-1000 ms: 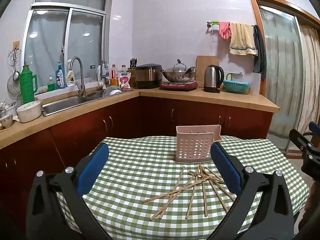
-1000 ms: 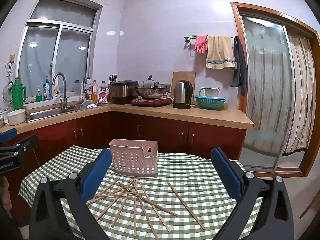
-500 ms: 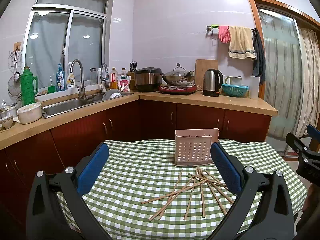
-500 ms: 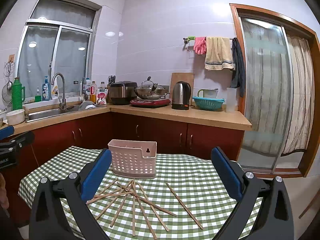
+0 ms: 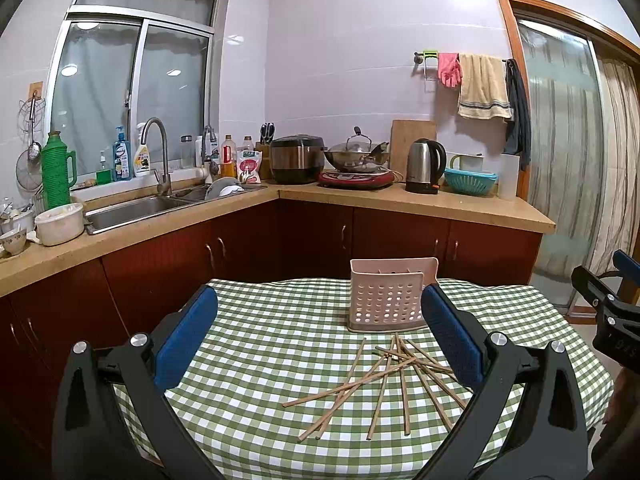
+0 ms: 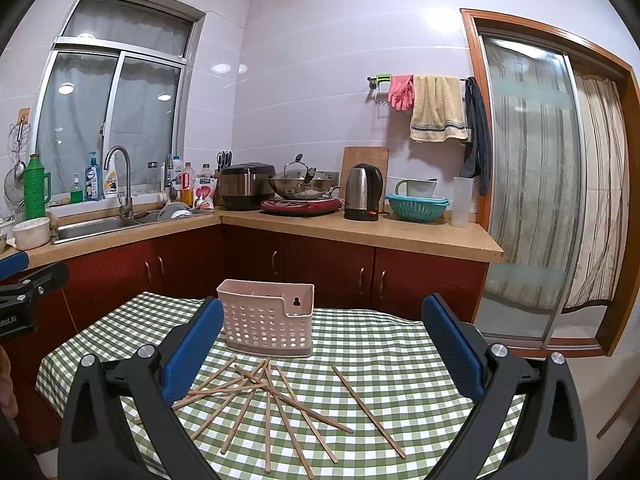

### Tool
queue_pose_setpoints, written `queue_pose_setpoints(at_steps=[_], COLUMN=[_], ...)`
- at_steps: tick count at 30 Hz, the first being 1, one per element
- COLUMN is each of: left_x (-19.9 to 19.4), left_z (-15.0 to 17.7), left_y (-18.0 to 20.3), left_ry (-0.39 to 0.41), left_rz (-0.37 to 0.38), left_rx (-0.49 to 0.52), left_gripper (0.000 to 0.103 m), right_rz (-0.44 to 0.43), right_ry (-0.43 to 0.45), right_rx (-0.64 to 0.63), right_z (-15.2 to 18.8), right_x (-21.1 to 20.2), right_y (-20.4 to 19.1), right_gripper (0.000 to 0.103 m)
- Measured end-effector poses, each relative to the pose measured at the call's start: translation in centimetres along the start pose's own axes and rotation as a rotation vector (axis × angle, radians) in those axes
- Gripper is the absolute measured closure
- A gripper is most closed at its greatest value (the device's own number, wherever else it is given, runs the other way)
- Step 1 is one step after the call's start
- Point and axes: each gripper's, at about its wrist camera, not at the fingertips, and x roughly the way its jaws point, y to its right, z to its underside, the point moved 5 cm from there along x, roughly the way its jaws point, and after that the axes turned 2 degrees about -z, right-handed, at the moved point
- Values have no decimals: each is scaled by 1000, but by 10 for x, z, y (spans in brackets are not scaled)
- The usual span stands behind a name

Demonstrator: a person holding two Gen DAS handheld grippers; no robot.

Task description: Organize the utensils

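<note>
Several wooden chopsticks [image 5: 384, 376] lie scattered in a loose pile on the green checked table [image 5: 256, 344]; they also show in the right wrist view [image 6: 268, 400]. A pink perforated utensil holder [image 5: 386, 300] stands upright just behind them, also in the right wrist view [image 6: 266, 326]. My left gripper [image 5: 320, 332] is open and empty, held above the table's near side. My right gripper [image 6: 322, 340] is open and empty, above the chopsticks. One chopstick [image 6: 368, 412] lies apart to the right.
A kitchen counter [image 5: 400, 200] runs behind the table with a sink [image 5: 132, 208], rice cooker [image 5: 298, 158], wok, kettle [image 5: 424, 166] and teal colander. A glass sliding door [image 6: 532, 200] is at right. The other gripper shows at each view's edge [image 5: 612, 312].
Both grippers have tilted or risen slightly, so the table and chopsticks sit lower in view. Nothing was grasped; chopsticks and holder have not moved.
</note>
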Motion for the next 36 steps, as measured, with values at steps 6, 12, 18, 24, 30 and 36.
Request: queue_pose_setpoints(at_steps=[6, 12, 18, 24, 30, 36], left_x=[-2, -1, -2, -2, -1, -2], left_z=[-1, -1, 0, 0, 1, 2], left_y=[0, 0, -2, -3, -3, -5], left_ry=[2, 0, -2, -1, 0, -4], left_rz=[0, 2, 3, 3, 3, 4], left_rx=[-1, -4, -6, -9, -8, -11], left_gripper=[4, 4, 4, 4, 4, 4], right_rz=[0, 1, 2, 1, 1, 2], right_ry=[-2, -1, -1, -1, -1, -1], right_rx=[-1, -2, -2, -2, -2, -1], right_z=[0, 0, -2, -1, -2, -1], right_x=[0, 0, -1, 0, 0, 0], right_y=[-1, -1, -3, -4, -4, -5], right_gripper=[6, 6, 6, 6, 6, 6])
